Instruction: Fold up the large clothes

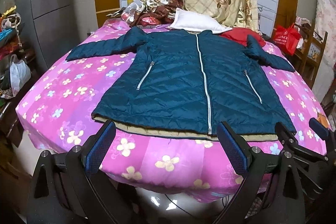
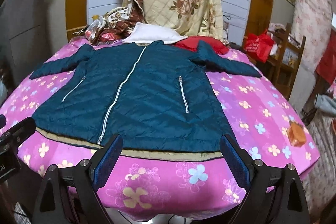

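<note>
Where jacket (image 1: 189, 81) lies, pillow (image 1: 195, 22) touching collar

A teal jacket (image 1: 178, 81) with silver zips lies on a pink bedspread (image 1: 69, 98) with flowers.

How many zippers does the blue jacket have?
3: a long front zipper down the jacket, and one pocket zipper on each side. Others may be hidden underneath.
</note>
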